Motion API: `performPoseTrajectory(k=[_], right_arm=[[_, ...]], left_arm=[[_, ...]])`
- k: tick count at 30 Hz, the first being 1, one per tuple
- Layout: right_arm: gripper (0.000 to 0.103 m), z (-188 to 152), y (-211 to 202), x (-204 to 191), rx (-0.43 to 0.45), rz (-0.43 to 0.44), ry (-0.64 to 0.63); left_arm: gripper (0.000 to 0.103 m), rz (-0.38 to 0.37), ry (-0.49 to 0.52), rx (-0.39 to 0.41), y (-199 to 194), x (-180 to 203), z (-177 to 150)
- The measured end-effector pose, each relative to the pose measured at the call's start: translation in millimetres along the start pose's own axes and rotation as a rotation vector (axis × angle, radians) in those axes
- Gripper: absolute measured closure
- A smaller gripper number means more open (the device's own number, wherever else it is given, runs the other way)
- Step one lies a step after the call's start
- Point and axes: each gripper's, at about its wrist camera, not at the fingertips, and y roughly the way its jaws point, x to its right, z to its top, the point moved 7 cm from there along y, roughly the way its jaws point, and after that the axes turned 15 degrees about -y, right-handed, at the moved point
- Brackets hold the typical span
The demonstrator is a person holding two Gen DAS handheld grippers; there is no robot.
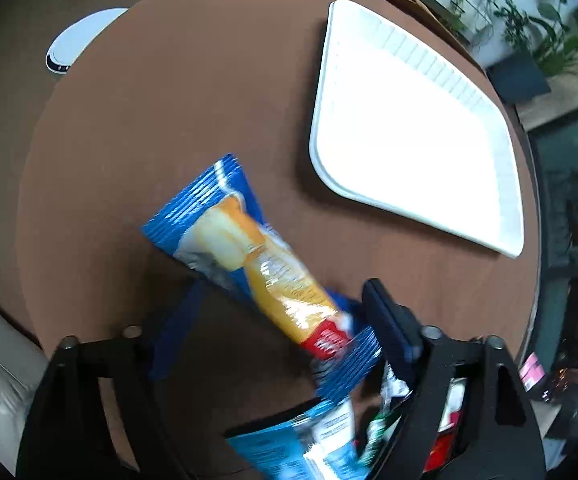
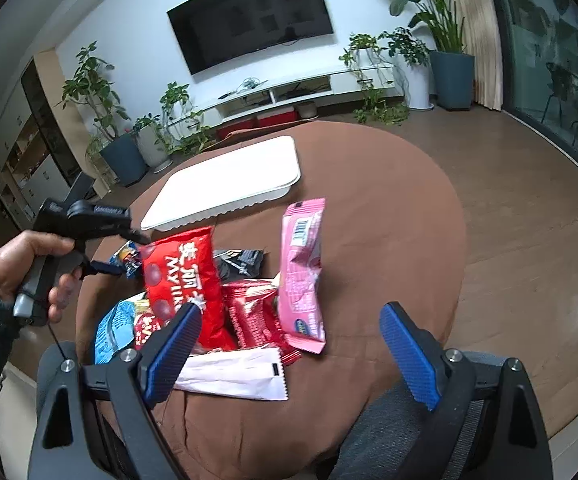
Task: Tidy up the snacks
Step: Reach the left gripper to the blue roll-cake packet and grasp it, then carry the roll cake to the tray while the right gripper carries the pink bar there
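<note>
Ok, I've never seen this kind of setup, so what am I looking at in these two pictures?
There is no robot. A person holds a two-finger gripper in each hand, and each gripper has a fisheye camera looking along its fingers. The left wrist view looks down from the left gripper at a round brown table with a white tray. A blue and yellow snack packet lies between its open fingers, not clearly pinched. The right wrist view is from the right gripper, open and empty, above a pile of snack packets. The hand at its left edge holds the left gripper.
</note>
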Motion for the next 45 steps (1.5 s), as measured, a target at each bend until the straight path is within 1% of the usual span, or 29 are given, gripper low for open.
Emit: performPoseTrajectory(k=[1,2,3,5,7,8,9,11,14,16,18,21,23,27,30,31,33,34,36,39,40,41,42,43,44,45], right_arm=[[0.01,-0.2,0.7,0.9,-0.003,-0.001,0.004],[0.01,-1.0,2.0,0.6,-0.009,-0.003,0.002],[0.01,-1.2,2.8,0.2,-0.013,-0.003,-0.002],[0.01,-1.8,4.3,-1.4,-0.021,-0.007,-0.012],[0.01,-2.2,5.1,-3.2,-0.026,-0.01,-0.018],[0.01,-1.6,4.8,-4.0,-0.026,-0.012,-0.022],[0.01,-1.7,4.3,-4.0,-0.025,-0.017,-0.027],[0.01,-0.6,3.7,-4.1,-0.022,-0.033,-0.039],[0.01,0.4,4.6,-4.1,-0.025,-0.044,-0.047],[0.01,1.5,5.6,-4.0,-0.028,-0.049,-0.054],[0.01,3.2,7.3,-3.4,-0.029,-0.055,-0.064],[0.012,9.1,11.5,1.9,-0.035,-0.069,-0.071],[0.013,12.9,17.7,6.5,-0.063,-0.095,-0.091],[0.03,13.3,35.7,7.0,-0.146,-0.086,-0.138],[0.037,11.9,48.8,9.0,-0.197,-0.044,-0.114],[0.037,12.0,51.8,10.0,-0.204,-0.026,-0.099],[0.037,13.0,57.7,9.4,-0.215,-0.002,-0.081],[0.037,12.8,61.5,8.2,-0.223,0.0,-0.086],[0.037,10.8,71.2,7.7,-0.242,-0.001,-0.095],[0.038,5.4,82.2,7.1,-0.278,0.021,-0.081],[0.042,4.2,84.8,7.0,-0.283,0.026,-0.078],[0.043,2.6,87.1,7.6,-0.29,0.034,-0.074],[0.048,1.2,88.4,8.7,-0.295,0.048,-0.062],[0.054,0.8,89.2,9.9,-0.296,0.067,-0.049],[0.058,0.2,90.1,10.1,-0.295,0.078,-0.046],[0.068,0.1,90.9,9.6,-0.295,0.087,-0.048]], left_arm=[[0.043,0.009,0.011,0.004,-0.4,-2.9,-0.1],[0.051,0.024,0.034,0.019,-3.6,-7.2,-2.7],[0.057,0.049,0.07,0.03,-4.1,-8.4,-3.8],[0.062,0.084,0.132,0.055,-7.7,-9.0,-10.4],[0.063,0.127,0.199,0.088,-9.1,-6.4,-14.0],[0.063,0.151,0.258,0.109,-8.3,-3.0,-17.1],[0.062,0.172,0.295,0.11,-4.3,-1.7,-20.1],[0.062,0.196,0.391,0.149,-4.6,6.8,-24.0],[0.061,0.22,0.452,0.173,-5.0,14.2,-24.2],[0.063,0.209,0.484,0.18,-5.0,18.3,-24.3],[0.072,0.172,0.491,0.171,-3.6,23.2,-25.9],[0.077,0.145,0.501,0.167,-5.7,21.3,-28.5],[0.077,0.148,0.529,0.182,-6.8,24.3,-28.9],[0.079,0.127,0.554,0.196,-13.0,27.1,-34.2],[0.079,0.084,0.535,0.192,-18.4,21.8,-35.0],[0.079,0.066,0.528,0.19,-21.1,8.3,-39.0],[0.079,0.045,0.516,0.188,-33.9,-13.0,-32.9],[0.079,0.03,0.513,0.188,-23.6,-10.8,-41.8],[0.079,0.014,0.501,0.188,-27.4,-17.4,-40.3],[0.079,-0.009,0.493,0.188,-30.6,-21.6,-37.7],[0.079,-0.017,0.493,0.188,-29.3,-23.9,-42.8],[0.079,-0.022,0.496,0.187,-30.9,-25.2,-43.8],[0.079,-0.028,0.499,0.186,-32.2,-25.9,-44.7],[0.079,-0.033,0.5,0.185,-33.3,-27.0,-45.9],[0.079,-0.037,0.499,0.185,-36.9,-30.8,-51.7],[0.079,-0.043,0.498,0.184,-37.3,-32.9,-52.8]])
